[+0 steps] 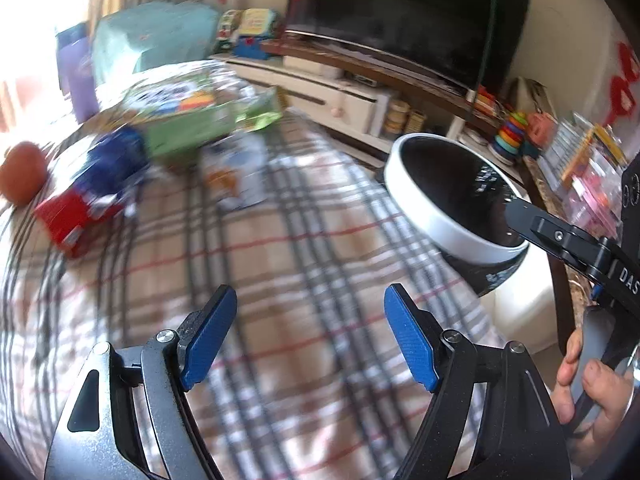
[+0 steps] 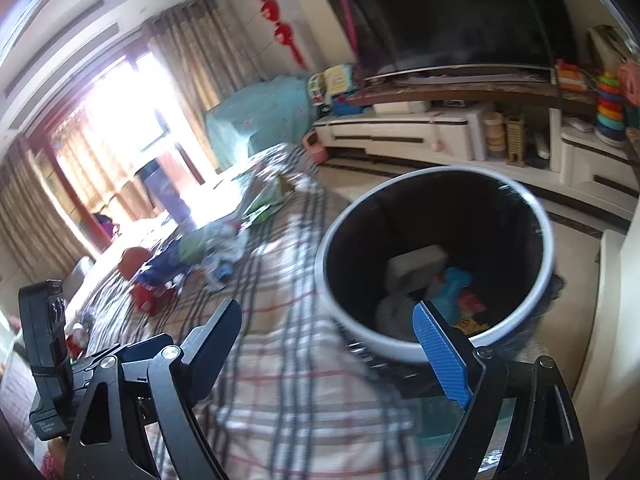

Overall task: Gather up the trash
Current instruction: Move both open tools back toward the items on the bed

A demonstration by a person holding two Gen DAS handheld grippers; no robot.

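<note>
Right wrist: right gripper point(image 2: 336, 354) jaws apart, empty, by bin point(image 2: 362, 344); left gripper point(image 1: 310, 338) apart, empty.

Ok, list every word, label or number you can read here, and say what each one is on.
"DAS": white letters, cut off by the frame edge, on the black body of the right hand-held gripper.
Packets and boxes on the plaid tablecloth: print blurred, unreadable.
Small label on the black device: too small to read.
</note>
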